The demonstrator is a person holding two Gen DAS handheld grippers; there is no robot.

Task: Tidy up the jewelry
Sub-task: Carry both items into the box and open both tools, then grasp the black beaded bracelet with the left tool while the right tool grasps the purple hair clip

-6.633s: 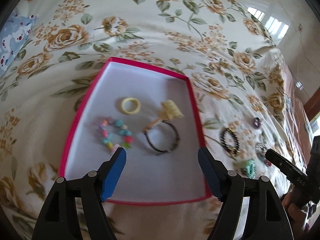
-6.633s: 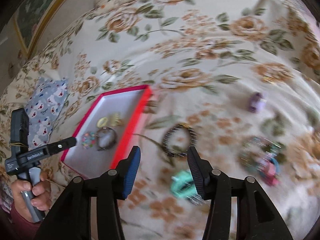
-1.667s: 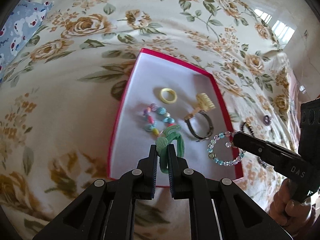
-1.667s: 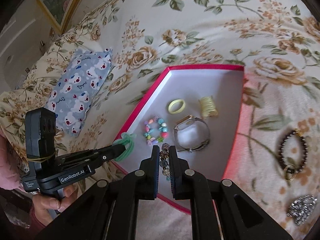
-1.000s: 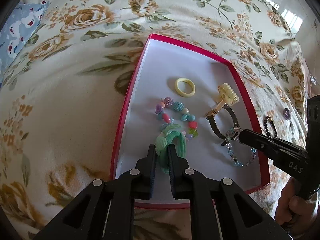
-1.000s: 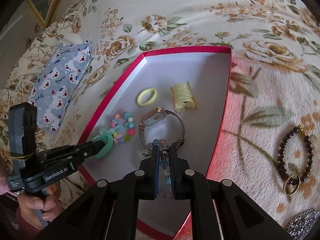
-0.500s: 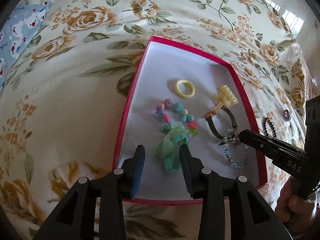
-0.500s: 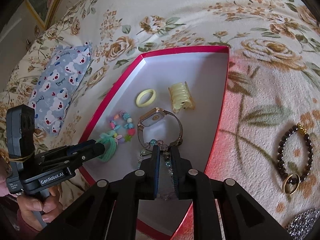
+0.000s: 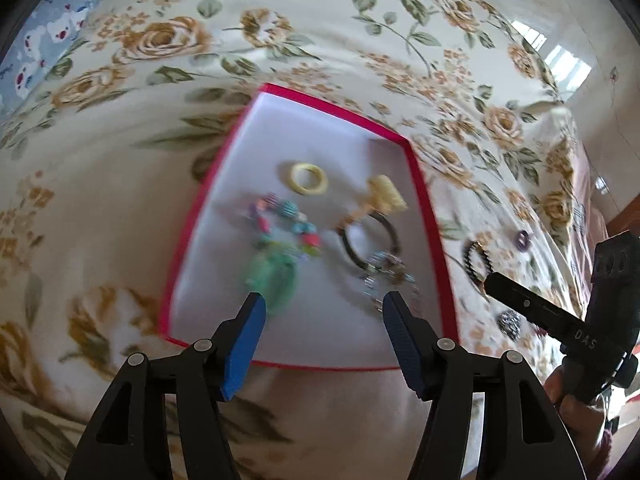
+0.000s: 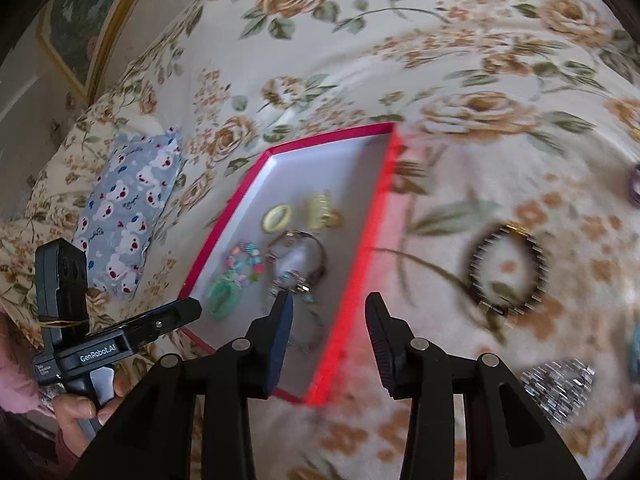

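Inside the shallow red-rimmed white box (image 9: 427,216) I saw, left to right, a green fabric scrunchie (image 9: 272,278), a multicoloured bead bracelet (image 9: 286,220), a yellow ring (image 9: 308,178) and a clear bead bracelet (image 9: 386,272); my left gripper (image 9: 322,318) and right gripper (image 10: 328,322) both gaped wide, holding nothing.

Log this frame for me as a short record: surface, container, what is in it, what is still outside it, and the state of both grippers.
surface: flowered bedspread
container: shallow red box, white inside
in box: yellow ring, yellow hair clip, colourful bead bracelet, watch, green hair tie, clear bead bracelet
outside box: dark bead bracelet, silver sparkly piece, purple ring
left gripper: open, empty
right gripper: open, empty, over the box's near right edge
nearby: blue printed pillow
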